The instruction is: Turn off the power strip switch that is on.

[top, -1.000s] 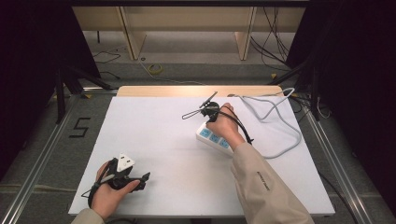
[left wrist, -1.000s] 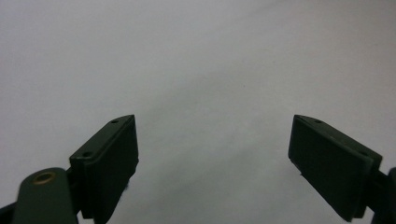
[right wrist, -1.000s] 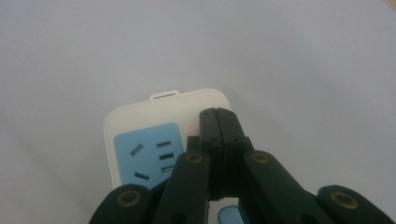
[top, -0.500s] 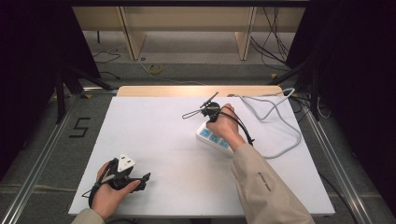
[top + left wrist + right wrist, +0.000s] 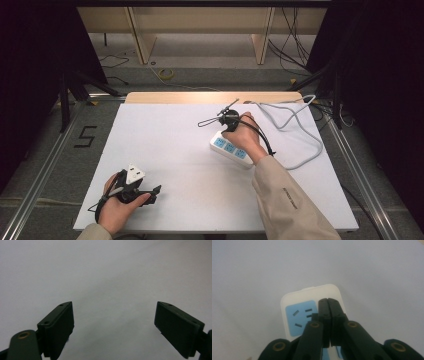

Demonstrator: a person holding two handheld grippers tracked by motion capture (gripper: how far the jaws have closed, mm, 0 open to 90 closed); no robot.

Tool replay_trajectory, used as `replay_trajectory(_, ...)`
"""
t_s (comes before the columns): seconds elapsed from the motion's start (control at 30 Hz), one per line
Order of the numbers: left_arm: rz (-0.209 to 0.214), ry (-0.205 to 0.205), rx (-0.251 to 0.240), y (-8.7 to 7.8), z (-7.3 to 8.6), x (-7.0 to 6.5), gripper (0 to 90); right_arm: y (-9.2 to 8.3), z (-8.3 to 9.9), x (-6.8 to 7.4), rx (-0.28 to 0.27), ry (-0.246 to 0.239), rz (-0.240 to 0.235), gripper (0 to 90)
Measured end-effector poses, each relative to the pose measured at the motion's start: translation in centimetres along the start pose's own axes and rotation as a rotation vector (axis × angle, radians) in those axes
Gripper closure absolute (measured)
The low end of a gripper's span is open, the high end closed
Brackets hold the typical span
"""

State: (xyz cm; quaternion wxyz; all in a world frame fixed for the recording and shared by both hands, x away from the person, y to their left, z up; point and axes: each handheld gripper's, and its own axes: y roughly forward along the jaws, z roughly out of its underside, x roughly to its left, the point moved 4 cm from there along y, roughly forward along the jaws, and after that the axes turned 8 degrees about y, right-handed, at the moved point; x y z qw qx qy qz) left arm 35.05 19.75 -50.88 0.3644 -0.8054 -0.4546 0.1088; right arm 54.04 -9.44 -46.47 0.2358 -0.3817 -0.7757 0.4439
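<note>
A lab-like recording bay: white-topped table (image 5: 165,145) on aluminium rails (image 5: 42,172), black curtains (image 5: 30,60), floor cables (image 5: 295,37).

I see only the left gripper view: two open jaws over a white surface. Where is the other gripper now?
Observer: The right gripper is over the end socket of a white power strip, farther across the table.
Operator: Does it hold something?
Observer: No. Its jaws stand nearly together, have just been opening, and nothing is between them.
Operator: And where does the strip's lead go?
Observer: The grey cable loops over the table's right side toward the far edge.
</note>
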Motion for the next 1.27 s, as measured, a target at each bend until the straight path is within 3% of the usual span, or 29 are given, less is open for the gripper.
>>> replay_trajectory(0.47,-0.002,-0.001,0.007,0.1,0.1,0.1,15.8,-3.1,3.7,-0.8,-0.042,0.015,-0.044,75.7)
replay_trajectory(0.63,-0.001,-0.004,0.006,0.1,0.1,0.0,15.8,-4.5,6.0,-1.0,-0.060,0.025,-0.066,70.6)
replay_trajectory(0.87,-0.003,-0.003,0.009,0.1,0.2,0.0,15.8,-6.7,9.7,-0.5,-0.096,0.002,-0.095,65.4)
replay_trajectory(1.1,-0.005,-0.004,0.008,0.2,0.2,0.0,15.7,-7.8,13.6,-0.3,-0.119,-0.033,-0.104,60.8)
replay_trajectory(1.27,-0.003,-0.003,0.009,0.4,0.1,0.0,15.7,-8.2,14.8,-0.3,-0.149,-0.033,-0.109,58.0)
